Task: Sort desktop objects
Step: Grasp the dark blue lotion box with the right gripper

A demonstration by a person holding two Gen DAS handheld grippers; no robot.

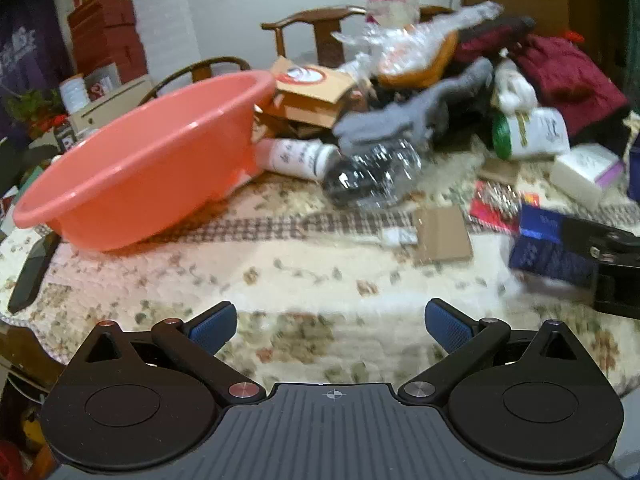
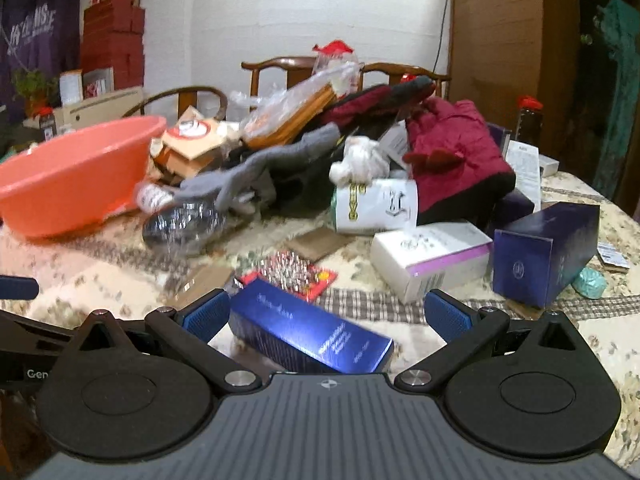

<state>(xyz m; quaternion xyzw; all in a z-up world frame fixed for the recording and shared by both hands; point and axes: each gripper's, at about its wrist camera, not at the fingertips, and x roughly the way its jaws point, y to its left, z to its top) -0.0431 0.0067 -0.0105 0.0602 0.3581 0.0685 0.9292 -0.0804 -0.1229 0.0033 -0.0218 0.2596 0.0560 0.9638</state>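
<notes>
A large pink basin [image 1: 132, 164] stands on the floral tablecloth at the left; it also shows in the right wrist view [image 2: 72, 172]. My left gripper [image 1: 330, 326] is open and empty above bare cloth in front of the basin. My right gripper [image 2: 327, 316] is open, and a shiny blue box [image 2: 308, 332] lies between its fingers, touching neither that I can see. The same blue box [image 1: 548, 246] and the right gripper's black body show at the right edge of the left wrist view.
A heap fills the back of the table: grey glove [image 2: 256, 172], crushed clear bottle [image 1: 372, 176], cardboard boxes [image 1: 312, 96], white jar with green lid [image 2: 376, 206], maroon clothing [image 2: 456, 152]. A white box [image 2: 432, 258], dark blue box [image 2: 548, 252] and red packet [image 2: 296, 274] lie nearer. Wooden chairs stand behind.
</notes>
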